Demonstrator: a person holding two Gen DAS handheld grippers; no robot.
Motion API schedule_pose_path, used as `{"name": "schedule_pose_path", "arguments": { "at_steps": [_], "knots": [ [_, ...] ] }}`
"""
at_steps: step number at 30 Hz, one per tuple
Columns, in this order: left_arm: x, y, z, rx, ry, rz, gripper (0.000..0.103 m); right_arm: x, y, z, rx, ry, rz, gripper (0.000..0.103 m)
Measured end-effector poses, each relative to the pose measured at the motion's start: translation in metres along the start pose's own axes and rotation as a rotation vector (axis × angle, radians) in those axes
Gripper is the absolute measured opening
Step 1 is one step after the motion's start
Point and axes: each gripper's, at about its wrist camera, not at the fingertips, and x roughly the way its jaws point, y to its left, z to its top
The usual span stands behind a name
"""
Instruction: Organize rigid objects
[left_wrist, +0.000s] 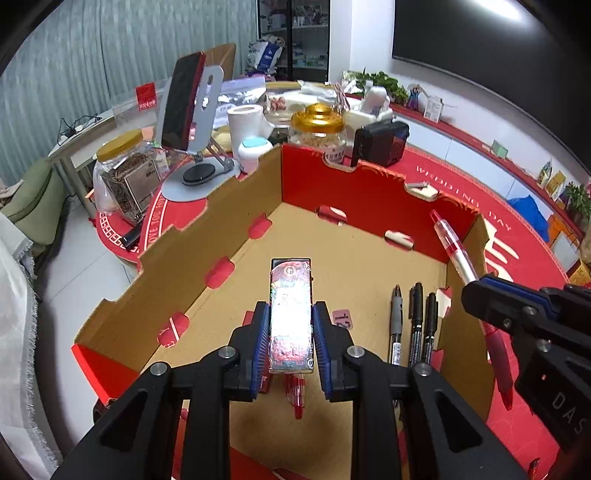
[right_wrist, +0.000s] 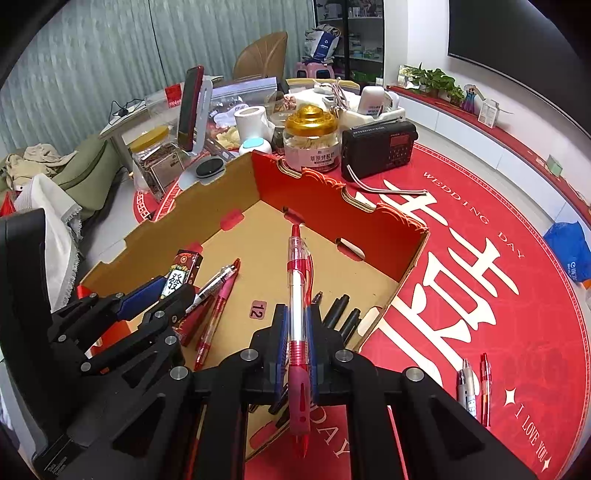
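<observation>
With the small box (left_wrist: 291, 314) and red pen (right_wrist: 297, 314) gripped tight, both should be lowered gently into the cardboard tray (left_wrist: 207, 236).

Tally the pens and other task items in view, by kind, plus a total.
Black markers: 2
Other pens: 6 (3 in cardboard box, 2 on red mat, 1 red pen in right claw)
Patterned pack, in left claw: 1
Total: 9
</observation>
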Motion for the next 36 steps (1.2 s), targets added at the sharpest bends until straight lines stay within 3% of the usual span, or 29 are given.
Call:
{"name": "schedule_pose_path", "arguments": {
  "at_steps": [5,6,7,8,9,10,12,13,14,17,19,23,25,27,31,36],
  "knots": [
    [0.015,-0.007,-0.001,0.038,0.09,0.012,0.031,0.017,0.0,-0.002,-0.014,0.044,-0.006,0.011],
    [0.017,-0.009,-0.001,0.049,0.099,0.014,0.045,0.018,0.0,-0.003,-0.015,0.045,-0.004,0.011],
    [0.018,-0.01,-0.002,0.059,0.108,0.016,0.066,0.019,0.0,-0.004,-0.017,0.046,-0.003,0.011],
    [0.018,-0.01,-0.002,0.062,0.109,0.02,0.075,0.019,-0.001,-0.004,-0.02,0.046,-0.001,0.011],
    [0.017,-0.01,-0.003,0.063,0.104,0.023,0.081,0.018,-0.001,-0.005,-0.025,0.045,0.002,0.017],
    [0.015,-0.01,-0.003,0.062,0.095,0.027,0.082,0.015,-0.002,-0.005,-0.029,0.037,0.005,0.042],
    [0.012,-0.01,-0.002,0.06,0.092,0.044,0.089,0.002,-0.004,-0.005,-0.025,-0.031,0.032,0.076],
    [0.009,-0.009,-0.002,0.052,0.079,0.038,0.099,-0.008,-0.004,-0.005,-0.03,-0.072,0.029,0.085],
    [0.006,-0.007,-0.002,0.038,0.063,0.032,0.103,-0.016,-0.003,-0.005,-0.041,-0.099,0.02,0.085],
    [-0.005,-0.002,0.001,-0.008,0.012,0.007,0.102,-0.033,-0.003,-0.008,-0.075,-0.135,-0.002,0.086],
    [-0.011,-0.001,0.0,-0.013,0.003,-0.02,0.103,-0.047,-0.015,-0.014,-0.036,-0.15,0.002,0.102],
    [-0.03,0.002,-0.007,-0.089,-0.007,-0.098,0.103,-0.073,-0.05,-0.041,0.077,-0.169,-0.002,0.102],
    [-0.039,-0.006,-0.012,-0.094,-0.015,-0.147,0.103,-0.089,-0.08,-0.07,0.17,-0.178,-0.063,0.102],
    [-0.049,-0.022,-0.019,-0.074,-0.018,-0.195,0.103,-0.098,-0.108,-0.096,0.264,-0.165,-0.117,0.102],
    [-0.062,-0.082,-0.037,0.062,0.002,-0.262,0.103,-0.108,-0.169,-0.155,0.516,-0.094,-0.17,0.102],
    [-0.046,-0.159,-0.062,0.177,0.064,-0.272,0.103,-0.124,-0.21,-0.209,0.687,-0.064,-0.183,0.102]
  ]
}}
